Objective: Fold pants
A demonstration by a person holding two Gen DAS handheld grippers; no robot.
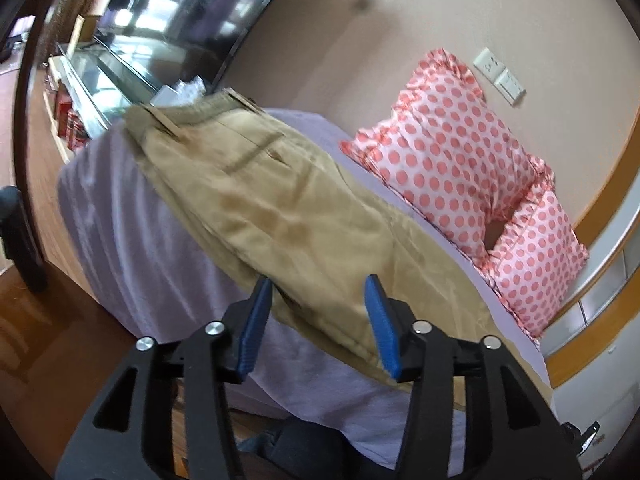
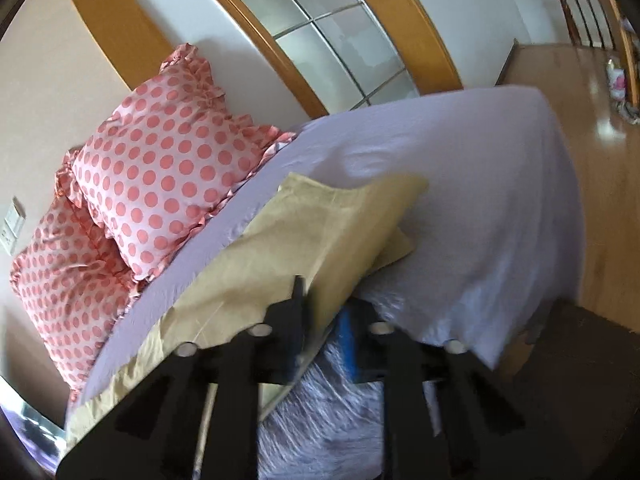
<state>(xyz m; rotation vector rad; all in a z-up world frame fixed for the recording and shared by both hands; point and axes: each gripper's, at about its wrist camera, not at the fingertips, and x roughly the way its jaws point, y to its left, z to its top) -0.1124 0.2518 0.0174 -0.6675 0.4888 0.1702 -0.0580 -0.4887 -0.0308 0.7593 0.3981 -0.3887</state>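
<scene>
1. Your khaki pants (image 1: 280, 208) lie lengthwise on the lavender bedsheet (image 1: 132, 216), legs apparently stacked, waistband far from your left gripper (image 1: 318, 324), beside the polka-dot pillows (image 1: 452, 168).
2. Your left gripper hovers spread over the near hem, holding nothing.
3. Your right gripper (image 2: 324, 332) seems to have pants fabric between its fingers; blur hides whether it pinches.
4. Judged from this, the crosswise folds remain.
5. No readable writing or labels show.
</scene>
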